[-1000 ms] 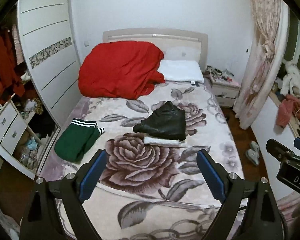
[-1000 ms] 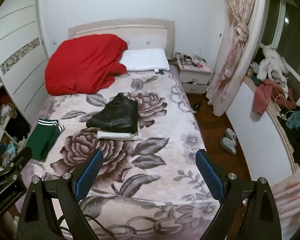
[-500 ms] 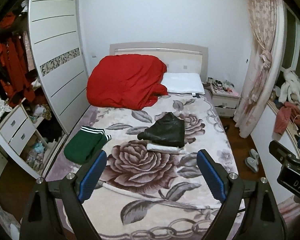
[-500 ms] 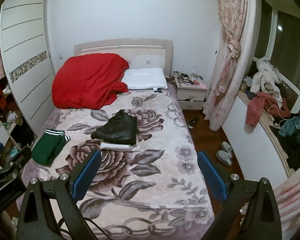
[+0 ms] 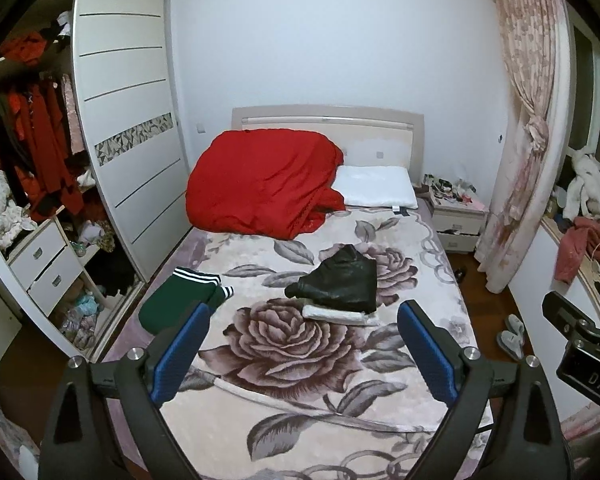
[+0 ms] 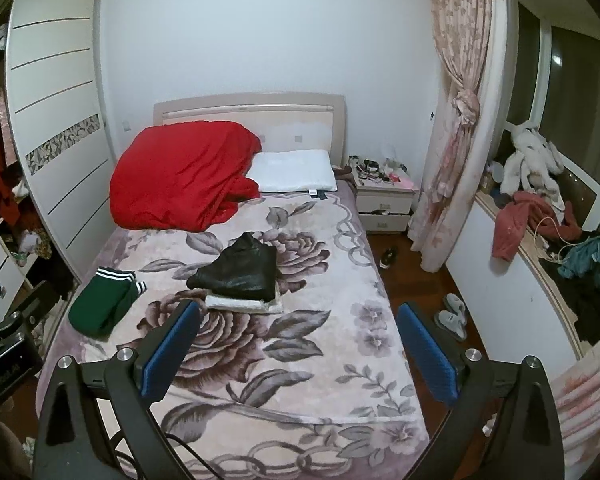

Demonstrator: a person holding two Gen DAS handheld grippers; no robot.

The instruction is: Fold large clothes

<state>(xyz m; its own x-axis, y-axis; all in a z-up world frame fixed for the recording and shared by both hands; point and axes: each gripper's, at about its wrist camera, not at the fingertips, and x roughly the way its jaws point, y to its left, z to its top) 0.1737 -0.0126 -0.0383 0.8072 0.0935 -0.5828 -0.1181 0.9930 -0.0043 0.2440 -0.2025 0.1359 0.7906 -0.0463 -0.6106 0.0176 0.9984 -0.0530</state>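
Both the left gripper [image 5: 302, 354] and right gripper [image 6: 298, 350] hang spread and empty above the floral bed [image 5: 428, 364], apparently because the black garment [image 5: 340, 282] and green garment [image 5: 172, 306] lie already folded.

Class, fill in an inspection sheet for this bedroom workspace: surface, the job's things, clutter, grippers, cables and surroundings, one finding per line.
Surface: bed with a floral blanket, lying flat.
Job's things: black folded garment stacked on a white folded garment; green striped garment folded, apart near the bed's left edge.
Clutter: red duvet heaped by the pillow.
Grippers: left gripper and right gripper open, holding nothing, above the bed's foot.
Cables: black cable below the right gripper.
Surroundings: open wardrobe, nightstand, slippers, clothes on the windowsill.
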